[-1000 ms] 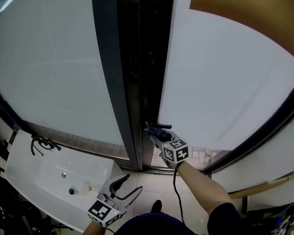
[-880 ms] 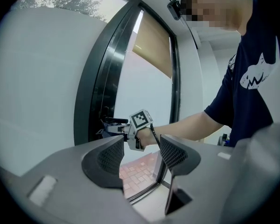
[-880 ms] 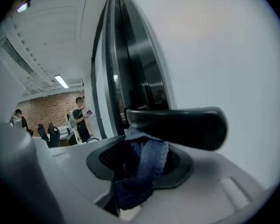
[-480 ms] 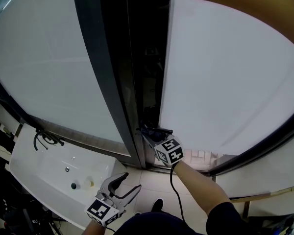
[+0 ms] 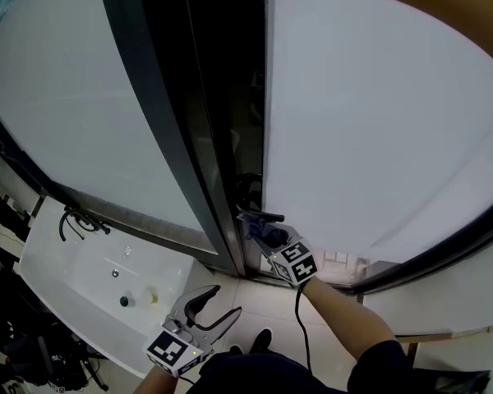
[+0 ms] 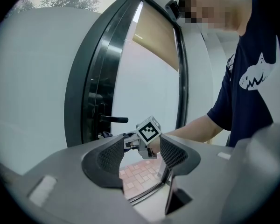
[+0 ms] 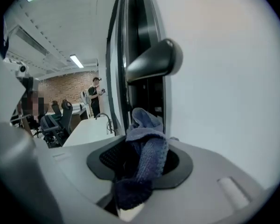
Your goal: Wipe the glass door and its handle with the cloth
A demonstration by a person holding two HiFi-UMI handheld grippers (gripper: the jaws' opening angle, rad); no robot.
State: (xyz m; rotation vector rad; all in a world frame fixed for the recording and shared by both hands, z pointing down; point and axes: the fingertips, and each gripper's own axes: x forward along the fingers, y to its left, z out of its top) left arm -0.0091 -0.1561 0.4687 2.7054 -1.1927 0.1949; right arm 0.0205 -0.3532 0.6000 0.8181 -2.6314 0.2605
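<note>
Right under the lever handle point(image 7: 154, 62) at the edge of the glass door point(image 5: 361, 130), my right gripper point(image 5: 261, 230) is clamped on the bunched blue cloth point(image 7: 147, 157). I'd press the loose end up against the lever and drag along it with steady pressure. The dark door frame point(image 5: 148, 113) crowds the left side, so the open pane to the right looks like the room to sweep, and my left gripper point(image 5: 223, 304) hangs low, jaws wide apart, empty.

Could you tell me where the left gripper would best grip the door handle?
Probably the straight bar of the handle near its free end, coming from that end with the open left gripper, one jaw above, one below. The bar juts out level from the dark frame, and the cloth sits just below its root.
</note>
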